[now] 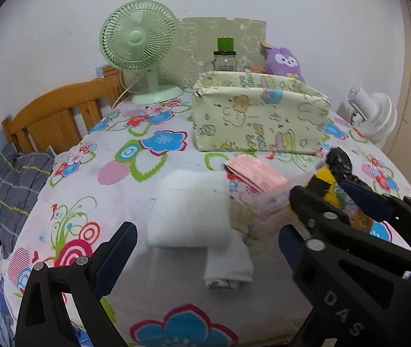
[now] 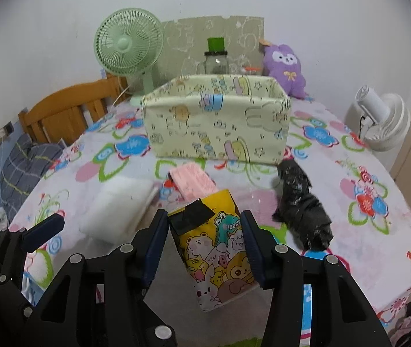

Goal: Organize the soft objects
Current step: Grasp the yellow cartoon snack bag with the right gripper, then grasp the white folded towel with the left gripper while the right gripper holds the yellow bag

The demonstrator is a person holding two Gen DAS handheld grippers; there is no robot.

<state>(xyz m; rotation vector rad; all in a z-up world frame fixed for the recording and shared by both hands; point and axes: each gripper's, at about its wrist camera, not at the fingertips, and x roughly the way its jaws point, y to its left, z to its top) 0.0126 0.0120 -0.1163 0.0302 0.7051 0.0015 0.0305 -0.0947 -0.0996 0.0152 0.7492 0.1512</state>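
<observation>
The right gripper (image 2: 204, 225) has its jaws pinching a yellow cartoon-printed pouch (image 2: 217, 248) above the floral bed cover (image 2: 364, 179). The left gripper's (image 1: 205, 237) jaws are spread over a folded white cloth (image 1: 191, 211). Farther back stands the pale-green printed fabric box (image 2: 217, 121).

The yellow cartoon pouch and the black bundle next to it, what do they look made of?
Yellow cartoon pouch: likely glossy printed plastic film; it shines and creases stiffly, with black tape near its top. Black bundle: probably crinkled plastic wrap or tape; wrinkled, with shiny highlights.
</observation>
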